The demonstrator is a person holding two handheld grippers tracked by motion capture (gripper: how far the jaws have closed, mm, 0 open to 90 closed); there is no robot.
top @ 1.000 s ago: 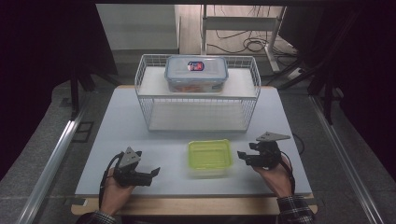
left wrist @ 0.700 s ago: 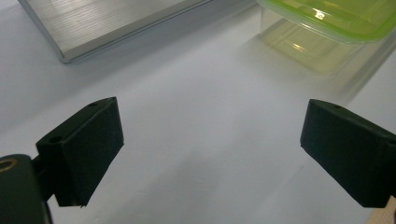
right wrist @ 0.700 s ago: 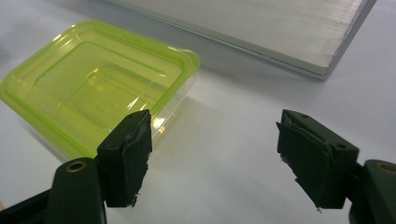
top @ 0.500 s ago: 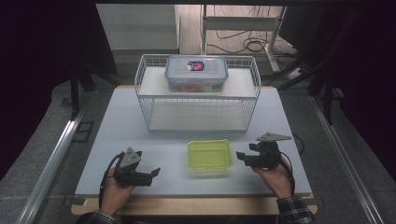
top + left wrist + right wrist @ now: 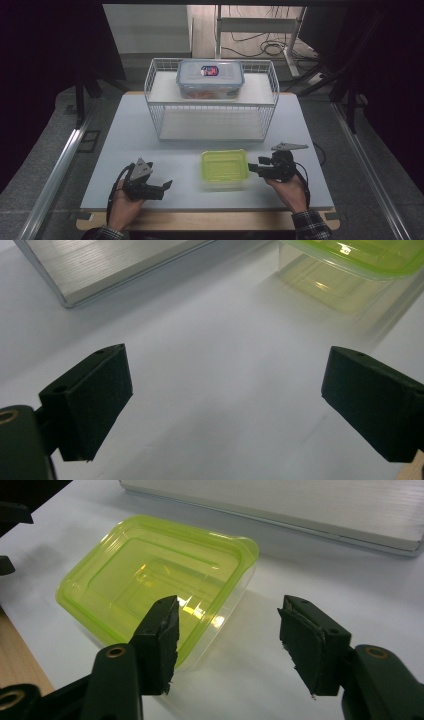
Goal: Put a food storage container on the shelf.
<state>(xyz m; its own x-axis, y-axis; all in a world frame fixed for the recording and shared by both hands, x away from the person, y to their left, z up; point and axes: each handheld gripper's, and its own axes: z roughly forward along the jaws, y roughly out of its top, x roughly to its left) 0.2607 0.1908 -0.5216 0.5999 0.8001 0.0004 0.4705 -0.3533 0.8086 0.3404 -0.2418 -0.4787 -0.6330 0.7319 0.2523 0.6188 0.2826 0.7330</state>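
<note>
Right tool [image 5: 256, 168] gapes, level, beside green-lidded container [image 5: 224, 165].

Bare table [image 5: 130, 135] left and right of green-lidded box [image 5: 224, 167]; wire rack [image 5: 212, 107] blocking passage just behind it.

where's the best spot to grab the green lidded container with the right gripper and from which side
Probably the near right edge of the clear rectangular plastic container with the yellow-green lid, coming in level from the right. The lid's rim overhangs the clear wall there, giving a lip to pinch, and the right gripper stands open, facing that corner. The box lies flat on the white table, so a low sideways approach suits it.
</note>
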